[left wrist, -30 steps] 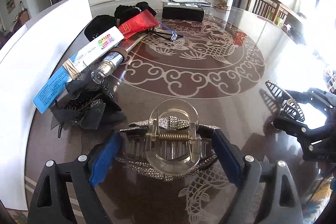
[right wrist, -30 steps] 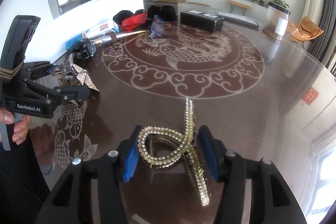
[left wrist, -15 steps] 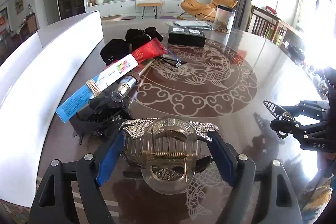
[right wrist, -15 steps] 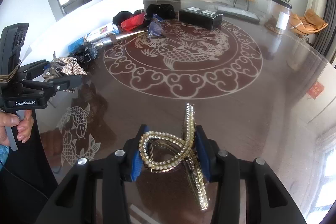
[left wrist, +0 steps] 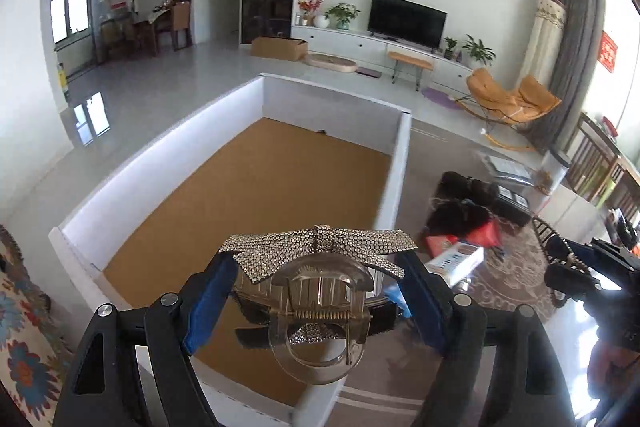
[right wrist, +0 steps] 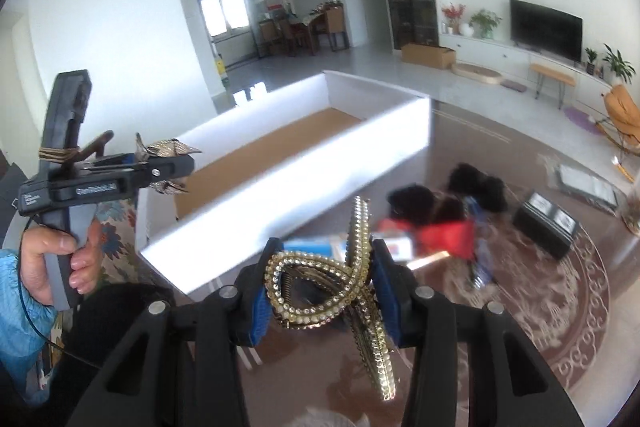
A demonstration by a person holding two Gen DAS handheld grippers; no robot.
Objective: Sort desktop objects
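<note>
Hair clips (left wrist: 320,283) half-hidden between gripper fingers (left wrist: 206,301)

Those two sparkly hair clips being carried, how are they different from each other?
The bow clip is clear plastic topped with a silver rhinestone bow; the gold clip is a long looped twist set with pearly beads. The bow clip hangs over the white box; the gold clip is beside it, over the table. Each sits pinched in a gripper.
</note>
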